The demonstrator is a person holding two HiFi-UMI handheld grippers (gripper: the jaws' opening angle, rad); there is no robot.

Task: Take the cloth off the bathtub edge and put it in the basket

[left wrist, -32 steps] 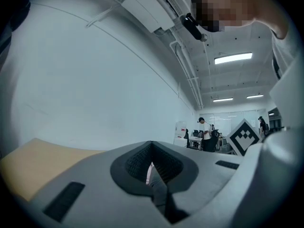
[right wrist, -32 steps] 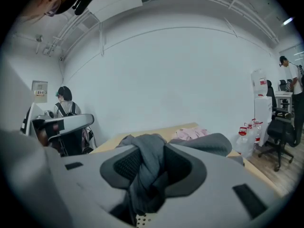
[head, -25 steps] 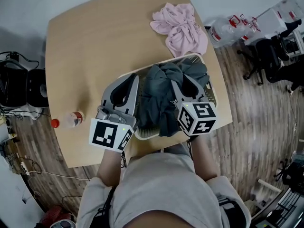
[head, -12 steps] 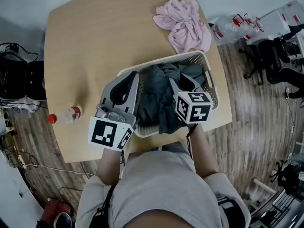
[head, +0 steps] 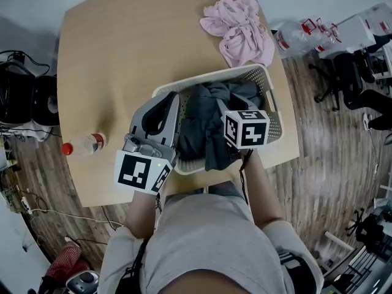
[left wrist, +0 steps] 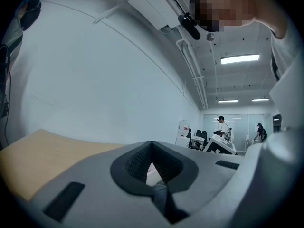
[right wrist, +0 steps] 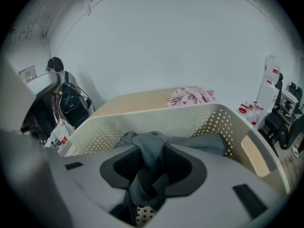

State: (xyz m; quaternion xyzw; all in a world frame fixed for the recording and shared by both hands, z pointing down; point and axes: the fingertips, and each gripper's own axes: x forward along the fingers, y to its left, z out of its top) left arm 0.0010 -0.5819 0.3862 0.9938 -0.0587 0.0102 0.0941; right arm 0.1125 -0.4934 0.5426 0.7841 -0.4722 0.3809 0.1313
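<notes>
A dark grey cloth (head: 205, 118) lies heaped in the cream perforated basket (head: 271, 100) at the table's near edge. My right gripper (head: 237, 106) is over the basket and shut on a twisted fold of that cloth (right wrist: 148, 151), which hangs through its jaws (right wrist: 152, 175) above the basket's wall (right wrist: 190, 120). At the basket's left rim, my left gripper (head: 170, 101) has its jaws together (left wrist: 153, 172), with a small grey bit of cloth (left wrist: 160, 194) pinched low between them. No bathtub is in view.
A pink cloth (head: 240, 29) lies on the wooden table (head: 116, 54) beyond the basket. A bottle with a red cap (head: 82, 147) lies at the table's left edge. Black bags (head: 24, 106) sit on the floor left, office chairs (head: 352, 72) right.
My right gripper has moved a little up and left over the basket, still holding the grey cloth. The left gripper has stayed at the basket's left rim.
</notes>
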